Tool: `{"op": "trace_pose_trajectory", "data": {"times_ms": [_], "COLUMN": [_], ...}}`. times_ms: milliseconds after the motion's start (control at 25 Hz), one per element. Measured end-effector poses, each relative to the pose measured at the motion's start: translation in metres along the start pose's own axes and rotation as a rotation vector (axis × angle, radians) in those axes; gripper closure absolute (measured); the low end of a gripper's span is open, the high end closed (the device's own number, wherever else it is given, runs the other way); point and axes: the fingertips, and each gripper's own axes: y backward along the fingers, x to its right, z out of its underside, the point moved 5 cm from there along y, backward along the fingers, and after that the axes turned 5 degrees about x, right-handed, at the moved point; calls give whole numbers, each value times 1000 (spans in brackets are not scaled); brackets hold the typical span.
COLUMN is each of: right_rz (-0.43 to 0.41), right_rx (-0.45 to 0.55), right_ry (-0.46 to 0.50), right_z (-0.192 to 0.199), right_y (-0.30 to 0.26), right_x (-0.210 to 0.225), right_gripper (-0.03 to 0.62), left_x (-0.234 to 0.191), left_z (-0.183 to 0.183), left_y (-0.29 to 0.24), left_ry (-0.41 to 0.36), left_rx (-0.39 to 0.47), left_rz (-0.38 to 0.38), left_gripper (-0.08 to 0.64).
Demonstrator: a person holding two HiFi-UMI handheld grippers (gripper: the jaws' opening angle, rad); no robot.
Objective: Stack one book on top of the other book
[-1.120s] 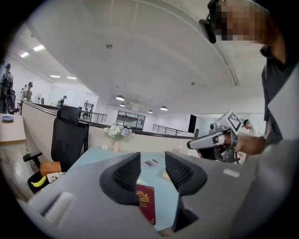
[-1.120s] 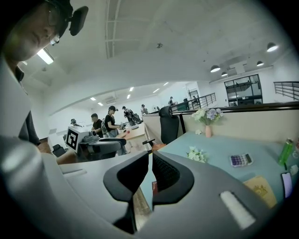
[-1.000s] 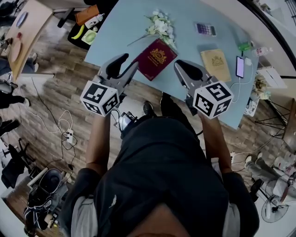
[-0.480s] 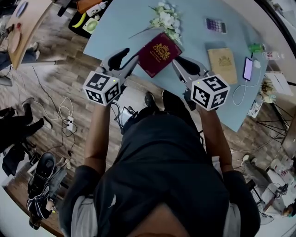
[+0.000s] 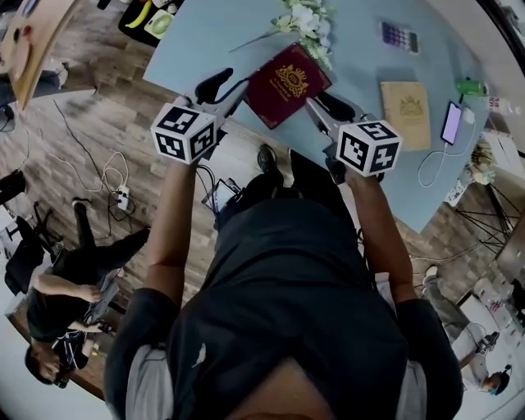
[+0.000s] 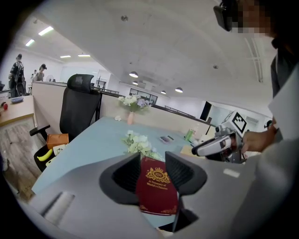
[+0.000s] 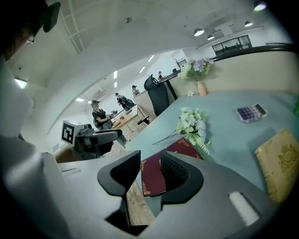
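A dark red book (image 5: 287,84) with a gold crest lies near the front edge of the light blue table (image 5: 213,37). A tan book (image 5: 406,104) lies to its right. My left gripper (image 5: 236,89) hovers at the red book's left corner and my right gripper (image 5: 318,111) at its right corner. In the left gripper view, my left gripper (image 6: 152,156) is open and the red book (image 6: 156,186) shows through the gap. My right gripper (image 7: 150,158) has just been opening and holds nothing. Beyond it I see the red book (image 7: 152,179) and the tan book (image 7: 275,161).
White artificial flowers (image 5: 308,20) lie just behind the red book. A calculator (image 5: 399,37), a green bottle (image 5: 467,86) and a phone (image 5: 452,123) on a cable lie further right. A black office chair (image 6: 79,107) stands at the table's left. A person (image 5: 66,287) crouches on the floor.
Both grippers have dropped and moved in toward the table's front edge, closing on the red book from either side. A person has come into view at the lower left.
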Motion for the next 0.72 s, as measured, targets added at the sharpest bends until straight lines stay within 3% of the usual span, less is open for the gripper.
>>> {"op": "trace_pose_trajectory", "data": {"times_ms": [440, 720], "right_rz": [112, 111], "right_rx": [-73, -118], "right_ry": [-208, -353], "right_z": [55, 90], "right_y": [-25, -45], "right_x": [56, 74], "right_gripper": [416, 416], "left_x": [-32, -42], "left_z": [50, 81], "left_y": [-38, -67], "left_ry": [48, 62], "left_rx": [-137, -234], "left_rz": [-7, 24], "left_gripper": [339, 334]}}
